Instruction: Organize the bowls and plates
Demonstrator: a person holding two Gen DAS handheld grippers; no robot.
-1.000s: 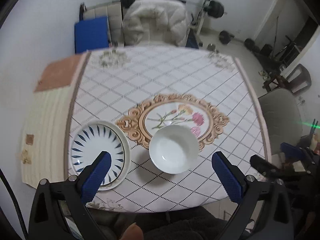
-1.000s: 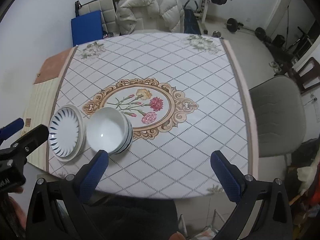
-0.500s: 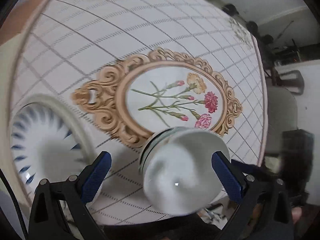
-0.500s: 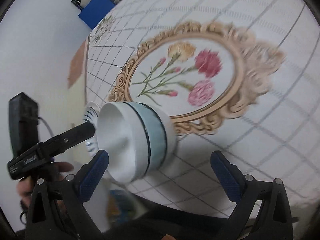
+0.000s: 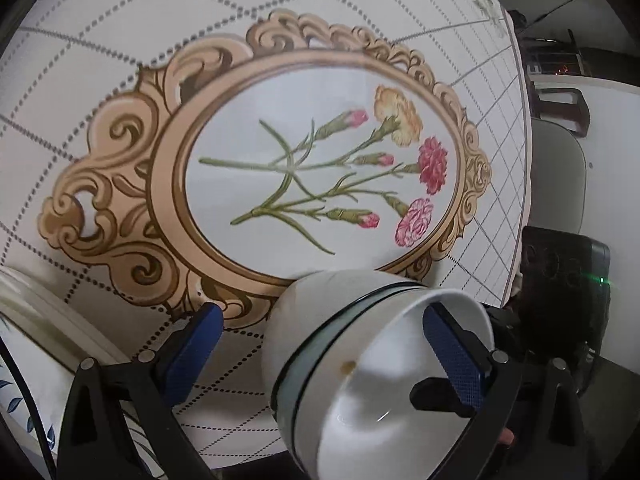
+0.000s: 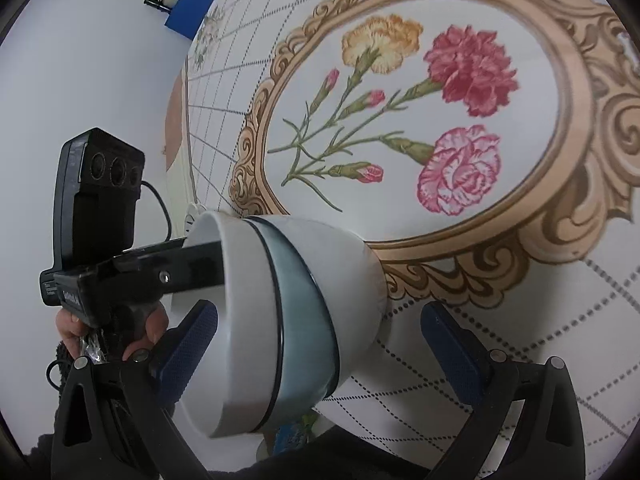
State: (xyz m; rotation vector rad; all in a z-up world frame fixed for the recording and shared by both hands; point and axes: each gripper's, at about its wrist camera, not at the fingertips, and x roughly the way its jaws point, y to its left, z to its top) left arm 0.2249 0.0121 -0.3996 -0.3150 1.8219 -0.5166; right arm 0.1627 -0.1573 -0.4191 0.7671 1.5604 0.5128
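Bowl (image 5: 360, 368) straddled by left tongs (image 5: 320, 354), plate (image 5: 36, 320) only in left view

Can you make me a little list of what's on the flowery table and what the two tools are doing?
bowl: white with a grey-blue band, by the printed gold frame
plate: blue leaf pattern, beside the bowl
left tool: open, one finger inside the bowl, one outside
right tool: open, bowl seen between its fingers, not squeezed
tablecloth: dotted diamonds, carnations in the middle
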